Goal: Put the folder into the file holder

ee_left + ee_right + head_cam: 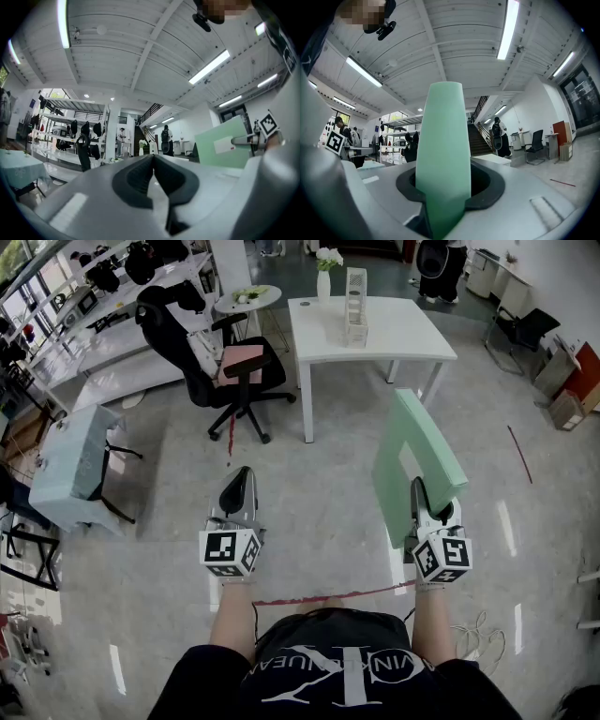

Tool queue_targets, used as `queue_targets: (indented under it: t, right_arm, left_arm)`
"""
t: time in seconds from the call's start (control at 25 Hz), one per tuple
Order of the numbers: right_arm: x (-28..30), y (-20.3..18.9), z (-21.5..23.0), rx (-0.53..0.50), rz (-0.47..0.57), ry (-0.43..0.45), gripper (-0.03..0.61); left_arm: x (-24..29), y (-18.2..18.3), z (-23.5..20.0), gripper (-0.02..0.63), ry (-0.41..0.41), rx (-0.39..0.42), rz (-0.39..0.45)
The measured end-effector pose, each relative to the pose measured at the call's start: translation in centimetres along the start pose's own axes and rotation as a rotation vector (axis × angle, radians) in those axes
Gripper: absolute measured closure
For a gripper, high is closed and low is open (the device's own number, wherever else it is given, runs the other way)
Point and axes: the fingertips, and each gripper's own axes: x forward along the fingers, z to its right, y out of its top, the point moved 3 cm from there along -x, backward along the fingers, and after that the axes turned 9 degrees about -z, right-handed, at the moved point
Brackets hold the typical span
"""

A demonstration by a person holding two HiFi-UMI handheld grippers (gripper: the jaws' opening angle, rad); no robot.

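Folder [424, 432] not yet filed
Right hand-held gripper [418, 489] pinches folder; left hand-held gripper [241, 478] pressed together, empty; file holder [355, 306] on desk [405, 330], well apart.

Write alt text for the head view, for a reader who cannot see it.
Seen from above, a person's right gripper holds a mint-green folder on edge, while the left gripper is shut and empty. Ahead, a white file holder stands on a white table beside a vase of flowers.
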Motion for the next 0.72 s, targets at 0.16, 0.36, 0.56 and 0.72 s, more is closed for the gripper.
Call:
queue_targets:
  t: [0.16,0.36,0.56,0.72]
  right_arm:
    - [-0.1,-0.1,0.5,0.002,-0.004,0.005,0.414]
    - [-0.6,0.6,1.9,-0.002,0.022,0.012,0.414]
    - [-1.8,0.7,3.5,0.009,0.061,0.008,0.413]
    - [-0.9,0.6,4.2,0.012,0.071,0.024,0.414]
  left_arm:
    - [-0.1,-0.2,0.6,0.614,0.006,-0.008,-0.012]
    - [0.3,-0.1,2.5,0.614,0.001,-0.008,-0.004]
    - [0.6,-0.6,4.8,0.614,-0.012,-0.009,0.004]
    - [2.0,-1.0,5.0,0.614,-0.007,-0.027,0.004]
